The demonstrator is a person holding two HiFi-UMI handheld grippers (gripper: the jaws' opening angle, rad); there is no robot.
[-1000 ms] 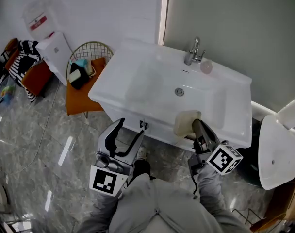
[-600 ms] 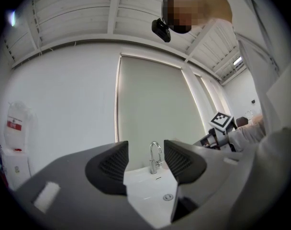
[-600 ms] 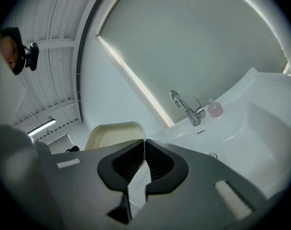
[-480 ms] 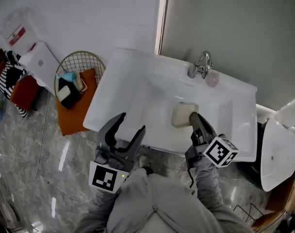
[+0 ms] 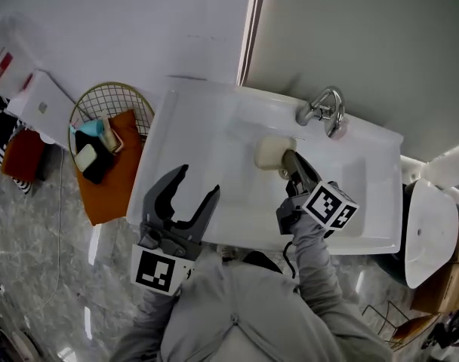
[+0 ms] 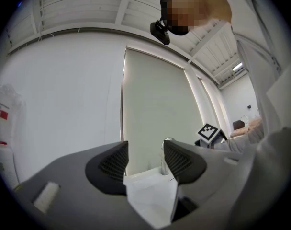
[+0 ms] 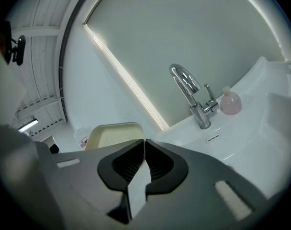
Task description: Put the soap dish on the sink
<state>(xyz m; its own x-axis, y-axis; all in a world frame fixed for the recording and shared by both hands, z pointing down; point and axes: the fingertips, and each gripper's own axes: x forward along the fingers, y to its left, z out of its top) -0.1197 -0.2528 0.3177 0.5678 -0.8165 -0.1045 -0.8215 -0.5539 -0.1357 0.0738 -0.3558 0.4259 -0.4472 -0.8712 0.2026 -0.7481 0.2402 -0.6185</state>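
Observation:
A cream soap dish [image 5: 273,151] hangs over the white sink [image 5: 184,119] basin, a little left of the chrome tap [image 5: 325,108]. My right gripper [image 5: 288,159] is shut on the dish's rim. In the right gripper view the soap dish [image 7: 114,135] stands on edge just past the closed jaws, with the tap [image 7: 191,95] beyond it. My left gripper [image 5: 186,199] is open with nothing between its fingers, held over the sink's front left edge. The left gripper view shows the left gripper [image 6: 144,163] with its jaws apart and the sink's rim [image 6: 148,183] between them.
A pink soap bottle [image 7: 230,102] stands right of the tap. A wire basket [image 5: 101,127] with sponges sits on an orange stool [image 5: 112,179] left of the sink. A white toilet [image 5: 426,232] is at the right edge. Grey marble floor lies below.
My right gripper has carried the soap dish from the sink's front edge up over the basin toward the tap. The left gripper has risen to the sink's front left edge.

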